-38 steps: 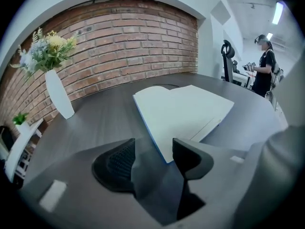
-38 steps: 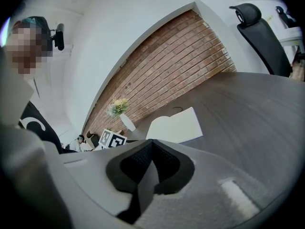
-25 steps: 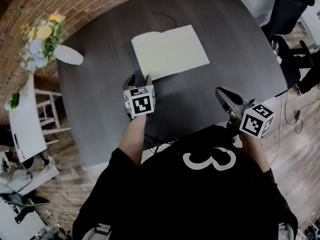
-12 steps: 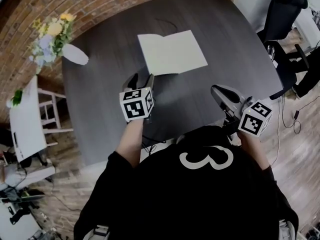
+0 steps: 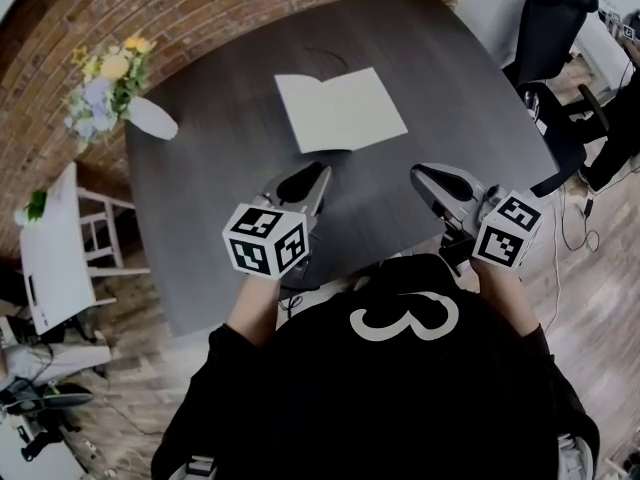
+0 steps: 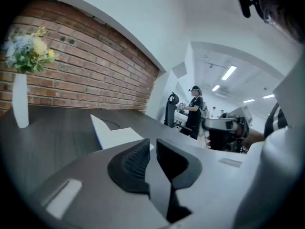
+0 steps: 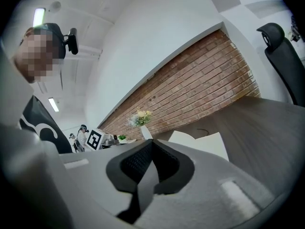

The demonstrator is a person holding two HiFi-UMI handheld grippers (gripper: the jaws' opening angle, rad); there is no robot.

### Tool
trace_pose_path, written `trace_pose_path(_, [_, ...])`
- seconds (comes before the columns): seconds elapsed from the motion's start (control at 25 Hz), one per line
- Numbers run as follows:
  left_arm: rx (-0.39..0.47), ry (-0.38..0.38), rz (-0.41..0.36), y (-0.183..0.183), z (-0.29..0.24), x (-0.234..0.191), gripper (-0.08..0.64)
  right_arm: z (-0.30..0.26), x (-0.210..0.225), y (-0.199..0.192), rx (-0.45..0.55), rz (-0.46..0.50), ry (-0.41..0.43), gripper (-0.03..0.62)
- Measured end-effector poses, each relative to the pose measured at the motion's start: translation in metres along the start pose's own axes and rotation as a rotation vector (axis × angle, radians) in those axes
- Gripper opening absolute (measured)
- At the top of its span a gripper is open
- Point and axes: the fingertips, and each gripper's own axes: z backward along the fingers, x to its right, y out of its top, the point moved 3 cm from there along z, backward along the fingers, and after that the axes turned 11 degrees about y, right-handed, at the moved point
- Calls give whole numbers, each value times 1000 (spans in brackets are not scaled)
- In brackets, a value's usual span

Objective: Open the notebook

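The notebook (image 5: 340, 110) lies flat on the dark table (image 5: 460, 98) with pale pages up; it also shows in the left gripper view (image 6: 114, 133) and the right gripper view (image 7: 206, 144). My left gripper (image 5: 318, 174) hangs in the air well short of its near edge. Its jaws have just been closing and now stand all but together, nothing between them (image 6: 152, 143). My right gripper (image 5: 420, 175) floats to the right, also off the notebook, shut and empty (image 7: 151, 142).
A white vase of flowers (image 5: 150, 116) stands at the table's far left corner by the brick wall. A black office chair (image 5: 552, 23) is beyond the right edge. A white side table (image 5: 50, 258) sits left. A person (image 6: 194, 109) stands far off.
My left gripper has lifted away from the notebook's near left corner and drawn back toward my body, its jaws closing. The right gripper has risen a little. The notebook lies still.
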Motion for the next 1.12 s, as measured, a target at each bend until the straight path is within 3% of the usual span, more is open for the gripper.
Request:
trace_pose_path(0.12, [9, -88, 41, 6, 7, 24, 12, -2, -3, 0, -10, 2, 15, 0])
trace_pose_path(0.24, [21, -201, 103, 8, 16, 48, 13, -5, -9, -4, -30, -4, 42, 0])
trace_pose_path(0.36, [52, -258, 96, 13, 22, 63, 14, -10, -16, -5, -56, 41, 59, 0])
trace_pose_path(0.64, [60, -251, -22, 13, 31, 74, 15, -15, -26, -5, -55, 78, 74, 0])
trace_pose_path(0.96, [57, -261, 4, 12, 28, 73, 15, -9, -23, -11, -68, 59, 39, 0])
trace_pose_path(1.12, [51, -272, -23, 15, 26, 78, 15, -2, -21, -10, -43, 52, 18, 0])
